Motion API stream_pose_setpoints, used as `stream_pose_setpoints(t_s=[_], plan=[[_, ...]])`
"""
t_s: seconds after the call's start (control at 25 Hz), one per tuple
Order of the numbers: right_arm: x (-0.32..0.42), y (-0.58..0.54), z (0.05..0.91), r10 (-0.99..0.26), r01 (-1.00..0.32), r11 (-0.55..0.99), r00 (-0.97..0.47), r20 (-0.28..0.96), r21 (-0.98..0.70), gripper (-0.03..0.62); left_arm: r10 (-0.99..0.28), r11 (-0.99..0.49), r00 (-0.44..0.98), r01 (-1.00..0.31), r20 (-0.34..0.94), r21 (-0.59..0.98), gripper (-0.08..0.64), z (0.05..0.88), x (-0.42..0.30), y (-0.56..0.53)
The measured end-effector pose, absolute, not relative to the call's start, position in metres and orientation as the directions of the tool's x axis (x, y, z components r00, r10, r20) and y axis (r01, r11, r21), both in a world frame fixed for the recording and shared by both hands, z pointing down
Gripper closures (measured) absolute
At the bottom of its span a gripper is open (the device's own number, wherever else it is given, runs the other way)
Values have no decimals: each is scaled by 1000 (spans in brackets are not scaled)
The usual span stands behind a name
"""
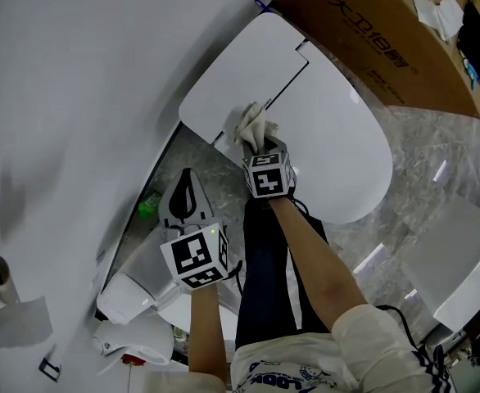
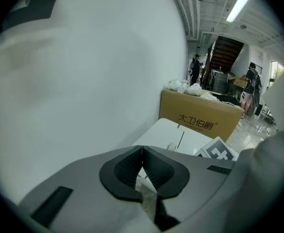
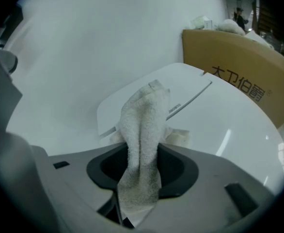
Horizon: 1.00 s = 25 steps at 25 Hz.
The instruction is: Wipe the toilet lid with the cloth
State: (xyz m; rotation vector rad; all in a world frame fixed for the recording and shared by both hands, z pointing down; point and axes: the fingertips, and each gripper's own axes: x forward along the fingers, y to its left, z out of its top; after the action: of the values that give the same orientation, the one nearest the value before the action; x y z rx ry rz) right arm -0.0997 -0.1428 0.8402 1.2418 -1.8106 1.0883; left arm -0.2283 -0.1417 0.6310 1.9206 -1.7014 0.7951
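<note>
The white toilet lid (image 1: 338, 137) lies closed beside the white wall, with the flat tank top (image 1: 240, 80) behind it. My right gripper (image 1: 260, 142) is shut on a white cloth (image 1: 253, 124) and holds it against the rear left of the lid, near the hinge seam. In the right gripper view the cloth (image 3: 141, 140) hangs bunched between the jaws over the lid (image 3: 229, 125). My left gripper (image 1: 185, 188) hovers left of the bowl, low by the wall, shut with nothing in it; its jaws (image 2: 142, 165) meet at the tips.
A brown cardboard box (image 1: 379, 31) stands behind the toilet at the upper right. The white wall (image 1: 76, 97) runs along the left. A toilet paper roll (image 1: 11, 318) and white fittings (image 1: 133, 334) sit at the lower left. Grey marble floor (image 1: 436, 162) lies to the right.
</note>
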Motion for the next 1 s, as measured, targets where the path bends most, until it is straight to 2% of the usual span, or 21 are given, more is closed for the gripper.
stream_pose_setpoints(t_s=[0.48,0.76,1.0], plan=[[-114,-91,837,-255,-790,570,-431,866,-225,428,-744,-129,65,-990,666,-48,557,621,-218,-139],[-84,-48,838,-230,-758,616,-432,872,-213,428,-741,-165,95,-985,665,-43,557,618,-195,-135],[-37,-6,841,-236,-773,594,-435,869,-225,428,-736,-216,138,-976,662,-36,557,615,-165,-134]])
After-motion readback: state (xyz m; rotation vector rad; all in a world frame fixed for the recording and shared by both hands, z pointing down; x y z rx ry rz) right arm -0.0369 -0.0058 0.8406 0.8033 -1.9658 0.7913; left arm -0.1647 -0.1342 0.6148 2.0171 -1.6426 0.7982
